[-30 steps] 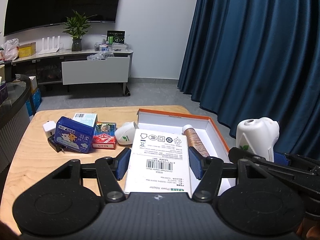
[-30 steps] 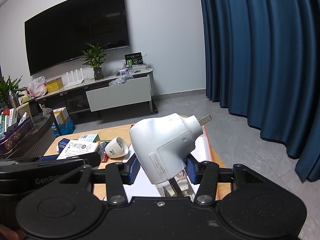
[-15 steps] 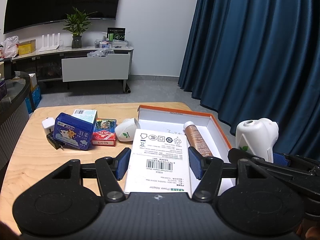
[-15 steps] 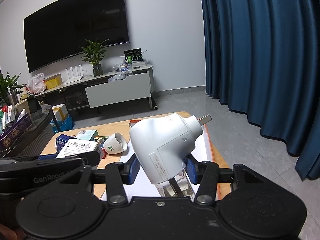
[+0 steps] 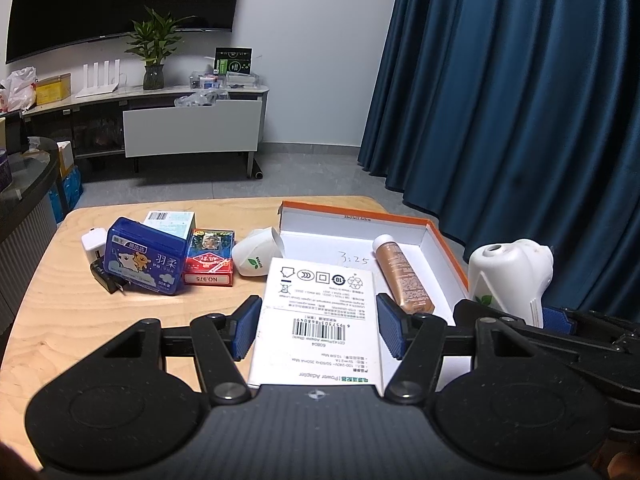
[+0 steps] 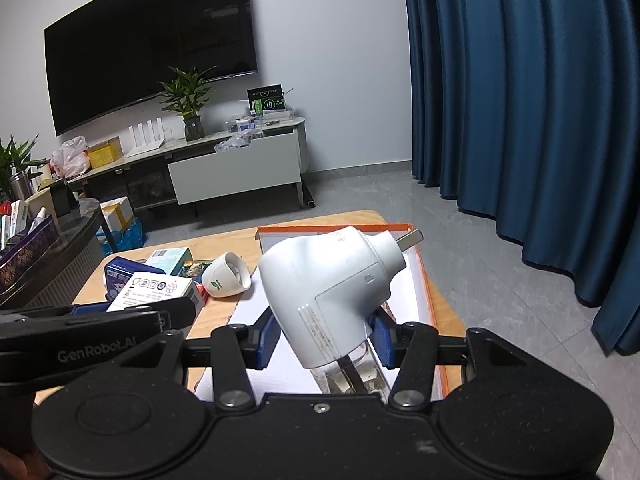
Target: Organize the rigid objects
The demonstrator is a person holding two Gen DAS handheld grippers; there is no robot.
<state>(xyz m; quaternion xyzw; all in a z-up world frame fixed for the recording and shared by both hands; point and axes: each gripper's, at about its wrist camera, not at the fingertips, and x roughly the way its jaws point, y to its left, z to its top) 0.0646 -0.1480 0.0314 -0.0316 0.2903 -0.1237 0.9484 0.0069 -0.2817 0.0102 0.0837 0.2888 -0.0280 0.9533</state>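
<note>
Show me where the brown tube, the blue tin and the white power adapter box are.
brown tube (image 5: 402, 276): left wrist view, middle of its body, lying in the orange-edged box.
blue tin (image 5: 145, 256): left wrist view, its printed lid.
white power adapter box (image 5: 320, 312): left wrist view, its labelled face, between the blue pads.

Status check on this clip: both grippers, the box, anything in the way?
Left gripper shut on white adapter box. Right gripper shut on white plug-in device. Both above orange-rimmed tray; brown tube already inside. Nothing blocking.
</note>
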